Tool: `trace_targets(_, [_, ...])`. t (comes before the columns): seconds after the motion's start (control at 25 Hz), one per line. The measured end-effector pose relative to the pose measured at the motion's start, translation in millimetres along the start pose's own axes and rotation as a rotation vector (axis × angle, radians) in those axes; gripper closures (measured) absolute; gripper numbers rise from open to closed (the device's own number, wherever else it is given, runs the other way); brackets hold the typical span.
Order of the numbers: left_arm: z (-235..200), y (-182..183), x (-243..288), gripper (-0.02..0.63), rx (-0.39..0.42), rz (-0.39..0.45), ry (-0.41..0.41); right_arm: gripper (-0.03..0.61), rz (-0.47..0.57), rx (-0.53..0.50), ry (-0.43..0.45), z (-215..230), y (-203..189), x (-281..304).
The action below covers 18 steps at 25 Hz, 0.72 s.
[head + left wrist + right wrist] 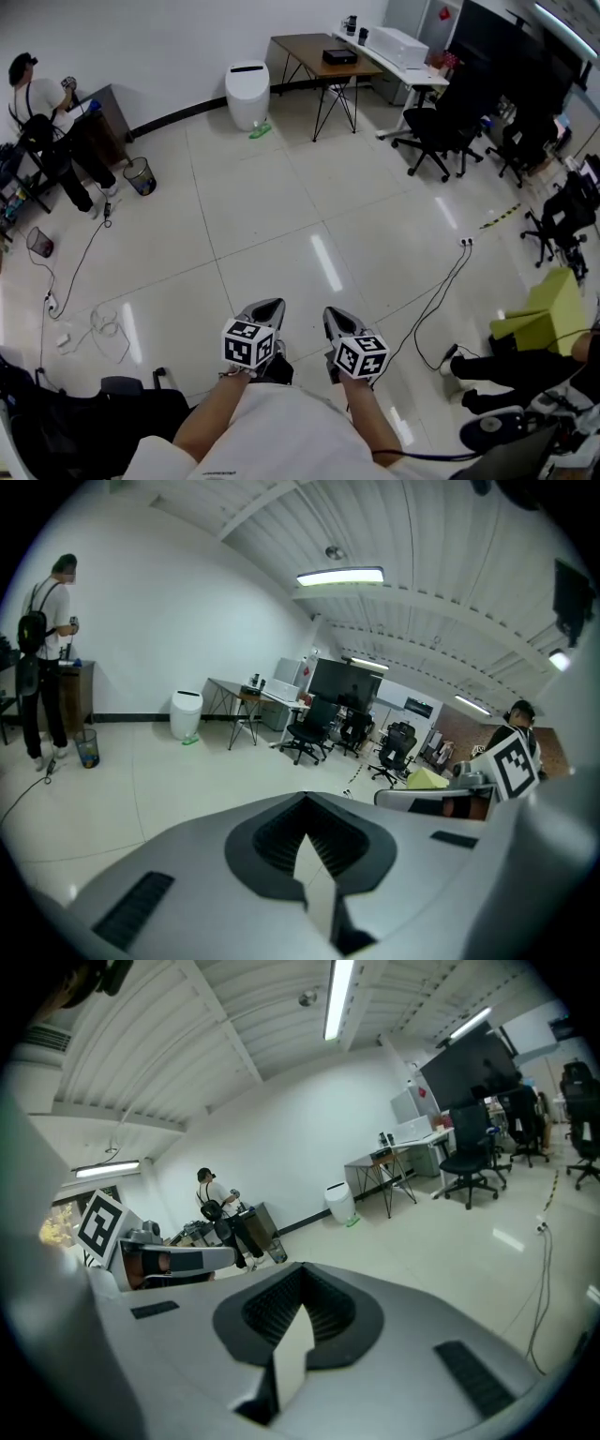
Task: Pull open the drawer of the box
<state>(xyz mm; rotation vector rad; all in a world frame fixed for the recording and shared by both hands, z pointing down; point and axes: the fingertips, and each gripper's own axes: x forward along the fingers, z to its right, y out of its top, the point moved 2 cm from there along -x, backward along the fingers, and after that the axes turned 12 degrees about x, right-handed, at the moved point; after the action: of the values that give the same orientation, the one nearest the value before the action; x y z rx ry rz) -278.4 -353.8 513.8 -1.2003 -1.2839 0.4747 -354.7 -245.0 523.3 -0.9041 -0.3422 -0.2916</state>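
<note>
No box with a drawer shows in any view. I hold both grippers close to my body, side by side above bare floor tiles. The left gripper [265, 312] has its jaws together with nothing between them; in the left gripper view the left gripper [305, 855] points out across the room. The right gripper [336, 320] is likewise shut and empty, and in the right gripper view the right gripper [298, 1321] faces the far wall. Each gripper shows at the edge of the other's view.
A white bin [248, 92] and a brown desk [319, 49] stand at the far wall. Black office chairs [441, 131] are on the right. Cables [441, 300] cross the floor. A person [42, 112] stands far left beside a mesh basket [140, 175]. A yellow-green object [553, 305] lies right.
</note>
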Motion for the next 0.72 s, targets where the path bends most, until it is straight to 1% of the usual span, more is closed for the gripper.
trace_targets(0.12, [-9.9, 13.6, 24.3, 0.614, 0.023, -0.008, -0.046, 0.592, 0.021, 0.012, -0.021, 7.6, 15.8, 16.8])
trace_targets(0.4, [-37.8, 45.9, 63.9, 0.614, 0.050, -0.010, -0.121, 0.592, 0.067, 0.051, -0.071, 18.1, 50.3, 51.6])
trace_targets(0.52, [-50.0, 52.7, 73.6, 0.614, 0.055, -0.013, -0.136, 0.592, 0.086, 0.061, -0.075, 18.8, 62.1, 65.7])
trace_targets(0.72, [-68.8, 58.6, 84.7, 0.614, 0.059, -0.020, -0.161, 0.592, 0.091, 0.069, -0.090, 20.9, 68.3, 86.8])
